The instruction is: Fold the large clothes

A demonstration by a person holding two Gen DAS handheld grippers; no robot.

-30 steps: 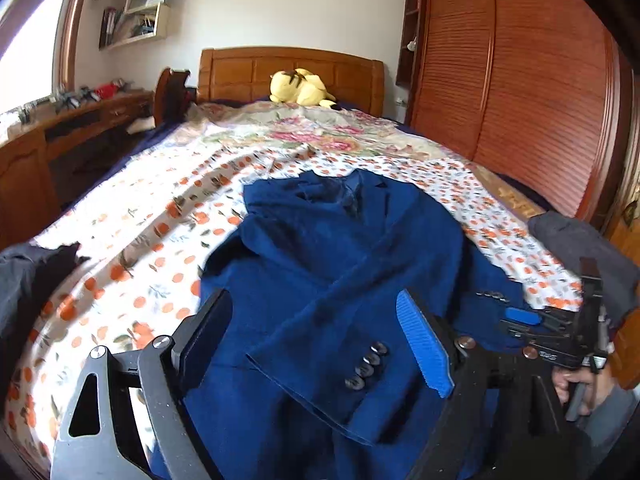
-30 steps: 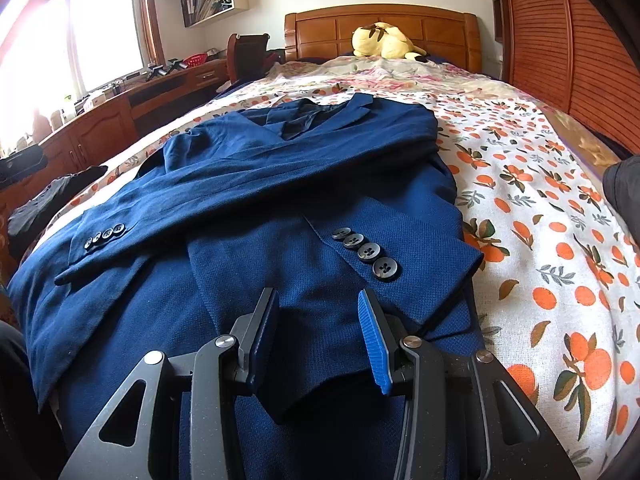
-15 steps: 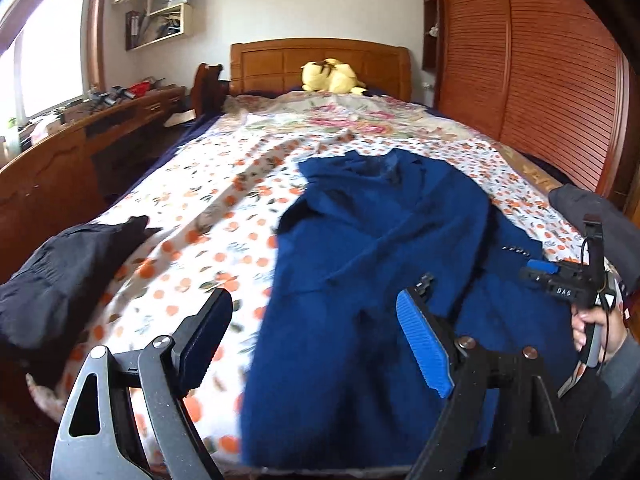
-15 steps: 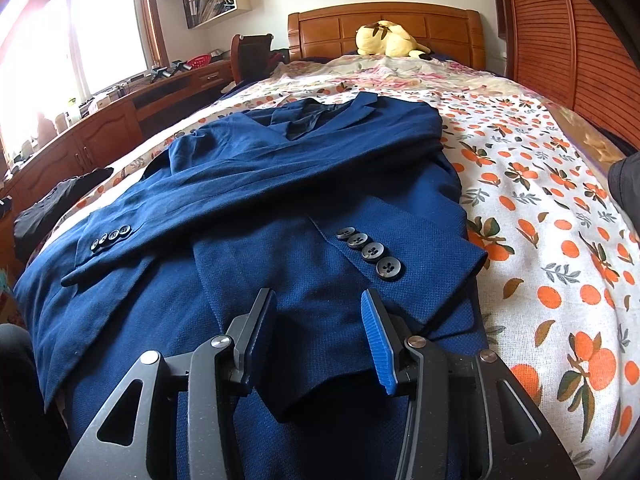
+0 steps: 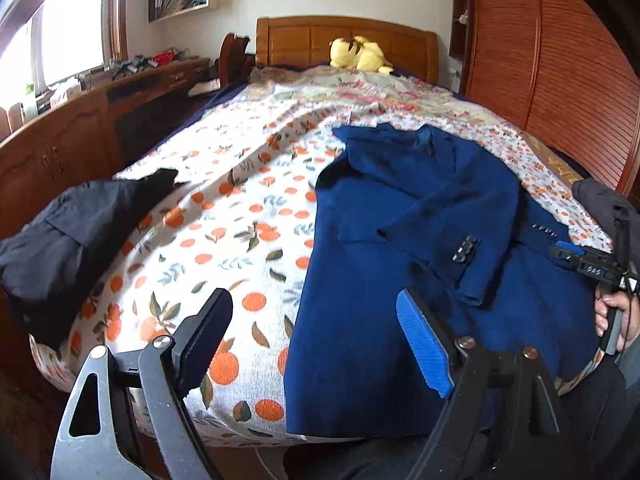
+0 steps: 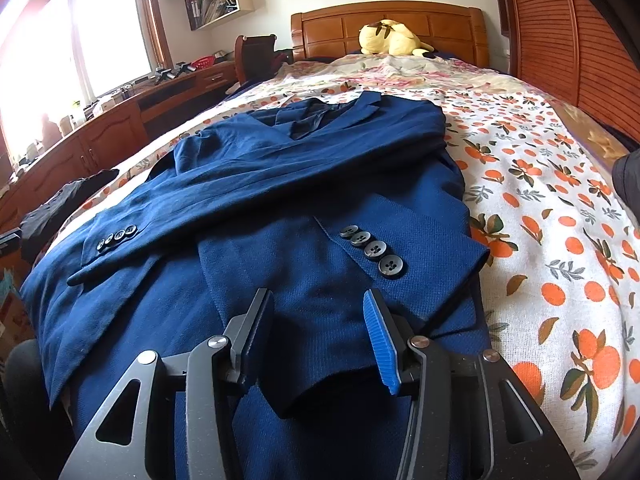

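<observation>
A dark blue suit jacket [image 5: 420, 216] lies face up on the bed, both sleeves folded across its front; it also shows in the right wrist view [image 6: 304, 184]. The right sleeve cuff with its buttons [image 6: 372, 250] lies just ahead of my right gripper [image 6: 320, 332], which is open and low over the jacket's hem. My left gripper [image 5: 316, 340] is open and empty, above the foot of the bed at the jacket's left edge. The right gripper also shows at the right edge of the left wrist view [image 5: 584, 264], held in a hand.
The bed [image 5: 240, 208] has an orange-print cover. A black garment [image 5: 68, 232] lies at its left corner, a dark grey one [image 5: 600, 204] at the right. A yellow plush toy [image 6: 392, 38] sits by the headboard. A wooden desk [image 5: 80, 120] runs left, a wardrobe [image 5: 560, 60] right.
My left gripper has pulled back and swung left, off the jacket to its left edge. My right gripper has barely moved. The jacket lies unchanged.
</observation>
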